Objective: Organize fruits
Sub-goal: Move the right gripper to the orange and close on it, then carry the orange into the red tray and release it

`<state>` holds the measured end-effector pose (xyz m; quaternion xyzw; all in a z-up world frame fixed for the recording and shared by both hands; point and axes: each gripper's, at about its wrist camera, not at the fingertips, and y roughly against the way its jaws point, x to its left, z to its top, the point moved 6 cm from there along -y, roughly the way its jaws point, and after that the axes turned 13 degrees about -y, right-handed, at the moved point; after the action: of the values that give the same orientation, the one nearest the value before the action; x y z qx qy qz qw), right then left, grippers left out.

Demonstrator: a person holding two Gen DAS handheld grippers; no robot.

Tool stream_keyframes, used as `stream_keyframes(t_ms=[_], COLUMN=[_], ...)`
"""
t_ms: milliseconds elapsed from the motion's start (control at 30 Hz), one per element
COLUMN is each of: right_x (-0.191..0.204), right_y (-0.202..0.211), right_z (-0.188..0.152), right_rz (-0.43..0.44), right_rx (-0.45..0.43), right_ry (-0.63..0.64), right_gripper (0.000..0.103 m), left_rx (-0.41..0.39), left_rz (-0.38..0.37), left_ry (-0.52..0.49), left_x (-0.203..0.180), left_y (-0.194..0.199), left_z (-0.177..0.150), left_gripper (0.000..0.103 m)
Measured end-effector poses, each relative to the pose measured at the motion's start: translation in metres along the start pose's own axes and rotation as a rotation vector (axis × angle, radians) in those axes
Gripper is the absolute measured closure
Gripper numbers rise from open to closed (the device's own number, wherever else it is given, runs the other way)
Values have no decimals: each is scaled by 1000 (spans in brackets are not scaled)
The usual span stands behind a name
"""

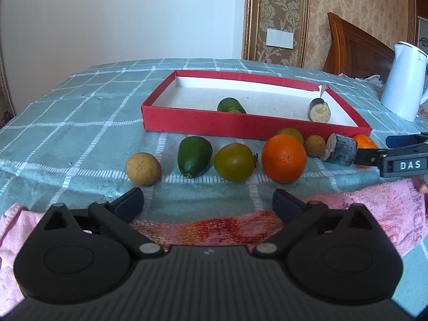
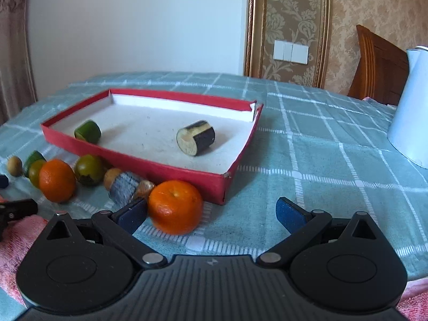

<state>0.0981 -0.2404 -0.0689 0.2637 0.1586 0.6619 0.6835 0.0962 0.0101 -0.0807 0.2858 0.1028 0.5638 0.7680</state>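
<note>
A: Pink towel (image 1: 347, 208) lies nearest, under the left gripper (image 1: 208, 200); its fingers (image 1: 128, 200) are spread wide, nothing between them.

B: Right gripper (image 2: 212, 212)?

A: Spread as well, empty. An orange (image 2: 175, 207) sits just ahead, beside the left finger at about 11 o'clock, apart from the other pad.

B: Fruit positions, left wrist view?

A: Row on the checked tabletop (image 1: 80, 112), before the red box (image 1: 240, 127): tan round fruit (image 1: 143, 169) at 10 o'clock, green avocado-like fruit (image 1: 194, 155) at 11, olive-green round fruit (image 1: 234, 161) at 12, second orange (image 1: 284, 158) at 1, a dark cut stub (image 1: 341, 151) past it. In the box: one green piece (image 1: 230, 105), one dark cut piece (image 1: 319, 111).

B: Handling?

A: My judgement: oranges are light, slightly yielding, apt to roll; grip across the widest middle, gently. Tan fruit is small, probably thin-shelled; pinch centred.
</note>
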Motion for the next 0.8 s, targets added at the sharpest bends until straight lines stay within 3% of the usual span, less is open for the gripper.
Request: stream_keyframes(t_ms=[33,133,200,333,367,633,800], right_x=[1,4,7,15,16,6,0], right_y=[-1,-2,-1,-1,0,3,14], right_z=[0,-2,-3,-6,-6,-3,0], right_rz=[-4,43,102,103,115,110,90], right_rx=[5,21,37,39,41,31,-18], right_ry=[9,9,1,39,35,-34,-52], right_gripper=[1,18,42,51,59,60,60], left_rx=[0,-3,-4,-3,-3,-5,-9], left_rz=[-2,-4,-6,-5,-5,-8,-12], left_ry=[1,4,6,4,4,5,8], left_x=[0,-1,0,0,1,1,1], left_y=[0,1,1,0,0,1,1], left_z=[0,0,0,0,0,0,0], left_gripper=[0,0,0,0,0,0,0])
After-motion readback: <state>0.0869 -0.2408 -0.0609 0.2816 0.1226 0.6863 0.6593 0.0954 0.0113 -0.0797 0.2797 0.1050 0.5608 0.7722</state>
